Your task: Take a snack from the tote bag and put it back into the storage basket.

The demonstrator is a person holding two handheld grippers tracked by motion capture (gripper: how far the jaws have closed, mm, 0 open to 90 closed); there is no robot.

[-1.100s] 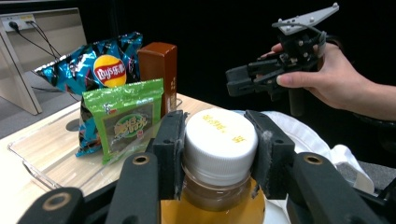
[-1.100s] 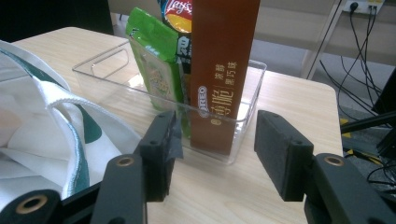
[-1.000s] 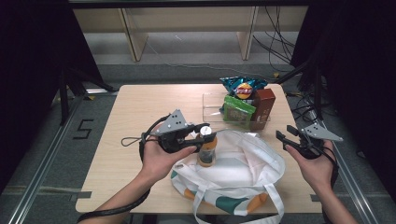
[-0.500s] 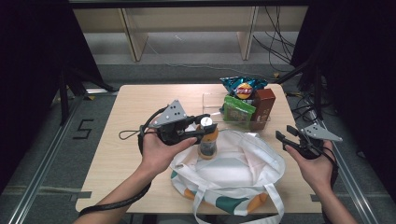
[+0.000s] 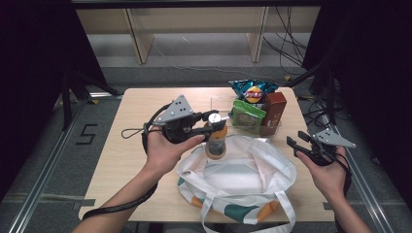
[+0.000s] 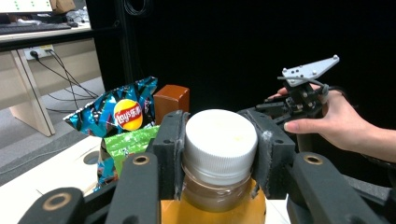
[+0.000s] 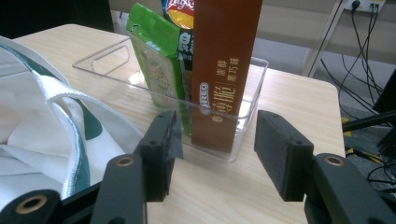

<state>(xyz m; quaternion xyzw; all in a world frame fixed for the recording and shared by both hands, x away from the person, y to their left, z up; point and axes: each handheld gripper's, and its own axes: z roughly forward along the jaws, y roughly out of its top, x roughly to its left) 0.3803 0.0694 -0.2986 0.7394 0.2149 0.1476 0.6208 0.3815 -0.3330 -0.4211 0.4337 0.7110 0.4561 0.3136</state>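
the left gripper (image 5: pixel 210 127) is clamped on the bottle (image 5: pixel 216 141) by its white cap, at centre frame over the tote bag's (image 5: pixel 272 187) rim. the right gripper (image 5: pixel 297 144) waits with jaws apart. next, judging by this: lower the bottle into the bag.

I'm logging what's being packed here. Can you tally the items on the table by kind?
Bottle: 1
Snack bags (blue chips, green): 2
Brown box: 1
Clear bin: 1
Tote bag: 1
Total: 6
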